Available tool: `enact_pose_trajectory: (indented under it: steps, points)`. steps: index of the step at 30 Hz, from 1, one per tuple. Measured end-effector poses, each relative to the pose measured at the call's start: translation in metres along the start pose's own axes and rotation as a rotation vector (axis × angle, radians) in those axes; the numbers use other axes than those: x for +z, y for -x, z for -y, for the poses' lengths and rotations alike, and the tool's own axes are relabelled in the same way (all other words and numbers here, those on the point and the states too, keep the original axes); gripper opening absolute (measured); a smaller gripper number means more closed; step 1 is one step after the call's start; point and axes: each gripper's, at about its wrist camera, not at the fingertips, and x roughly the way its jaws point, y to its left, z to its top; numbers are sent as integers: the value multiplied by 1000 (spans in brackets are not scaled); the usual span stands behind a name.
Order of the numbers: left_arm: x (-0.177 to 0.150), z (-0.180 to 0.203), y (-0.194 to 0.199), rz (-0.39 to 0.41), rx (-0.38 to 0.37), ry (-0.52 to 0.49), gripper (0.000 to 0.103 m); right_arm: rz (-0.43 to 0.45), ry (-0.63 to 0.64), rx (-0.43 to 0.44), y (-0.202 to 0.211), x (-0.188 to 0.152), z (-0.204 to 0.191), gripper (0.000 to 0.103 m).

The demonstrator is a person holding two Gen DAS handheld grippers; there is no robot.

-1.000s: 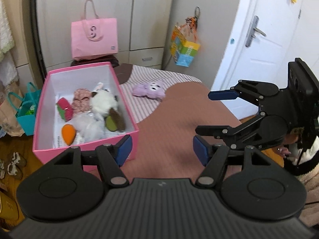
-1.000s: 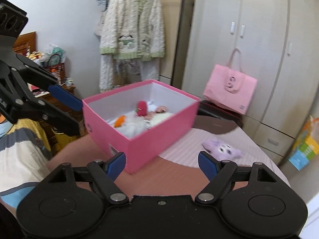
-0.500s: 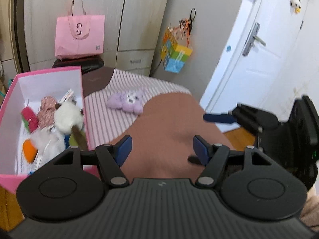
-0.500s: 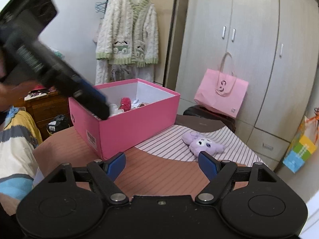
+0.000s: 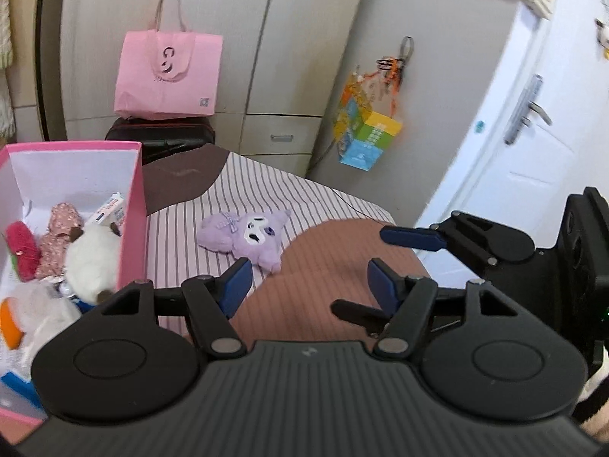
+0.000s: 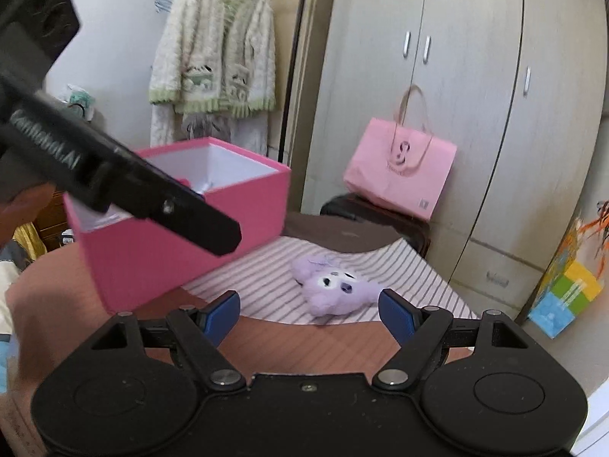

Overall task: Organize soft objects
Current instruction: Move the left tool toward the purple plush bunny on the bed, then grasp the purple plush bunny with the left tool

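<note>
Currently both tongs stand with jaws apart, nothing between them. Left tongs (image 5: 306,280): black linkage arms, blue rubber-like pads. Right tongs (image 6: 308,314): same build; seen also in the left view (image 5: 384,270) off to the right, over the brown part of the tabletop (image 5: 327,266).

Purple plush toy (image 5: 247,238): fuzzy, flattened, lobed outline, white face patch with dark eyes, small bow. It lies on the striped cloth (image 5: 182,236) of the tabletop, outside the box, just ahead of the left tongs and nearer its left pad; in the right view the plush toy (image 6: 338,291) sits ahead of the gap, toward the right pad, not touched.

Pink box (image 5: 135,198): rigid card, rectangular, white inside, open top, to the left of the plush. Inside: white fluffy toy (image 5: 93,259), red plush piece (image 5: 21,249), pink speckled piece (image 5: 61,236), orange item (image 5: 11,327)
</note>
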Motion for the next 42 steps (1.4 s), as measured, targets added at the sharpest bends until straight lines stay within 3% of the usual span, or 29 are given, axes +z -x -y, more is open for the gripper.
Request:
enact_pose_trajectory:
  steps: [11, 16, 18, 21, 25, 29, 31, 34, 39, 41, 42]
  points:
    - [7, -33, -85, 33, 103, 228, 65, -94, -127, 205, -91, -1, 52, 84]
    - [7, -53, -114, 33, 178, 327, 65, -63, -124, 196, -119, 0, 61, 84]
    - [7, -59, -122, 13, 188, 350, 65, -39, -85, 187, -126, 3, 62, 89]
    - [6, -65, -133, -2, 187, 380, 65, -34, 15, 211, -139, 8, 62, 92]
    - [3, -67, -145, -41, 181, 395, 65, -92, 82, 250, -159, 6, 64, 92]
    - [-1, -69, -153, -64, 179, 400, 63, -156, 51, 262, -171, 0, 73, 92]
    - [-3, -69, -156, -72, 178, 399, 63, -193, -17, 278, -175, -4, 81, 92]
    - [-7, -72, -160, -76, 144, 426, 60, -178, -133, 296, -171, -6, 90, 93]
    - [-10, -70, -163, -52, 145, 423, 56, -168, -86, 265, -169, -11, 81, 87]
    - [-12, -67, -164, -50, 136, 410, 48, -175, -79, 240, -169, -15, 76, 84]
    - [-13, -67, -164, -48, 117, 417, 39, -179, -80, 224, -170, -15, 74, 84]
